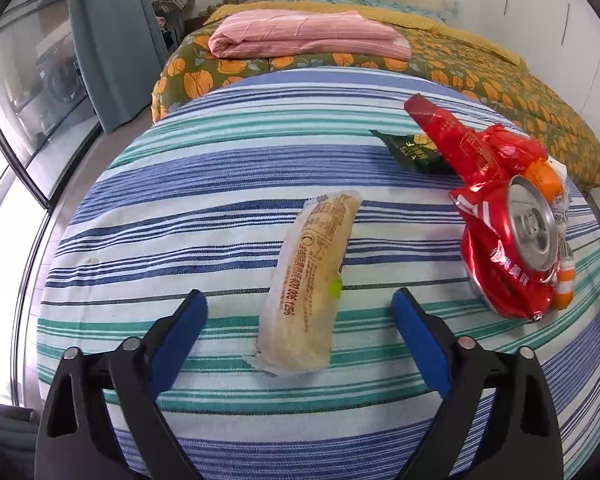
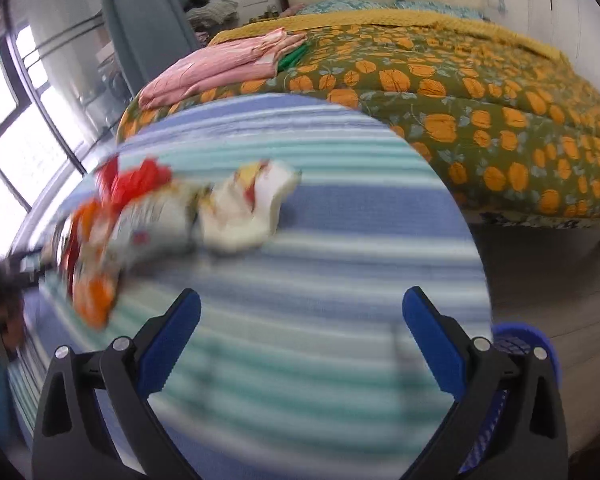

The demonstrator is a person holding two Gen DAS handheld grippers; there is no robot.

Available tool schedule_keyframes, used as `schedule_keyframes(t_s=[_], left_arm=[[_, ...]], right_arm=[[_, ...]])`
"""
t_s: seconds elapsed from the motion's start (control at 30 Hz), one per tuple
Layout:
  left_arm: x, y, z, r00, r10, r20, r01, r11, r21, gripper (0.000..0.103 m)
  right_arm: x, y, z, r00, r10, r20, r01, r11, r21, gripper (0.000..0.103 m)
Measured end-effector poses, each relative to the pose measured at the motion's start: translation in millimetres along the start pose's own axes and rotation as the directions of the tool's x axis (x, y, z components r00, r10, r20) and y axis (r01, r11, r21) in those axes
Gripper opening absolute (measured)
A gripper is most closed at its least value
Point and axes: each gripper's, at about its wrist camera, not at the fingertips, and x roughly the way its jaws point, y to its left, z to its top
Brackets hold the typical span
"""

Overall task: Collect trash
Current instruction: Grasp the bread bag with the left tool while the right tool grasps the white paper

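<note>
While the right view blurs, left claw (image 1: 298, 304) straddles wrapper (image 1: 310, 280).

Left tool (image 1: 299, 311): two matte black plastic finger arms, each a forked pair of curved struts with a teardrop cut-out near the base; blue textured pads (image 1: 180, 342) line the inner faces; round silver pivot screws on each strut, two per side. Right tool (image 2: 301, 310): same build; black struts, blue pads (image 2: 434, 344), silver screws; finish smooth, no markings legible; no cables, skin or sleeve seen.
</note>
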Motion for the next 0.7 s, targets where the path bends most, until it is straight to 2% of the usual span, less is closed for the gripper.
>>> schedule_keyframes(t_s=[0.07, 0.13, 0.2, 0.27, 0.33, 0.37, 0.4, 0.47, 0.5, 0.7], left_arm=[[0.3, 0.5, 0.7, 1.0, -0.004, 0.007, 0.004, 1.0, 0.009, 0.087], [0.1, 1.2, 2.1, 1.0, -0.011, 0.009, 0.011, 1.0, 0.013, 0.082], [-0.2, 1.5, 3.5, 1.0, -0.015, 0.012, 0.015, 1.0, 0.013, 0.076], [-0.6, 2.4, 4.2, 1.0, -0.016, 0.018, 0.016, 1.0, 0.011, 0.071], [-1.4, 2.4, 4.6, 1.0, -0.015, 0.026, 0.014, 1.0, 0.012, 0.063], [-2.1, 2.2, 4.6, 0.999, -0.015, 0.031, 0.014, 1.0, 0.014, 0.053], [-3.0, 2.1, 4.5, 0.999, -0.017, 0.034, 0.017, 1.0, 0.014, 0.039], [-6.2, 1.2, 4.0, 0.999, -0.032, 0.03, 0.032, 0.999, 0.009, 0.026], [-7.6, 1.0, 3.0, 0.999, -0.037, 0.028, 0.037, 0.999, 0.005, 0.024], [-38.2, -11.9, -25.9, 0.998, -0.055, 0.011, 0.055, 0.998, -0.043, 0.022]], right_arm=[[13.5, 1.2, 18.7, 0.999, 0.035, -0.015, -0.034, 0.999, 0.014, 0.096], [24.5, 5.7, 31.7, 0.998, 0.058, -0.034, -0.058, 0.998, 0.012, 0.088], [36.7, 13.8, 41.2, 0.997, 0.061, -0.053, -0.061, 0.998, 0.0, 0.075], [46.4, 17.9, 46.0, 0.995, 0.069, -0.067, -0.069, 0.998, 0.005, 0.067], [50.4, 20.7, 49.0, 0.994, 0.085, -0.065, -0.084, 0.996, 0.015, 0.05], [51.0, 21.5, 48.9, 0.994, 0.091, -0.066, -0.09, 0.996, 0.019, 0.03], [50.4, 22.3, 48.1, 0.994, 0.087, -0.063, -0.086, 0.996, 0.021, 0.018], [43.6, 22.5, 44.6, 0.994, 0.095, -0.05, -0.094, 0.995, 0.021, 0.014], [36.8, 22.6, 41.5, 0.995, 0.094, -0.039, -0.093, 0.996, 0.015, 0.011], [-15.3, 15.5, 17.5, 0.992, 0.122, 0.004, -0.122, 0.992, 0.008, 0.01]])
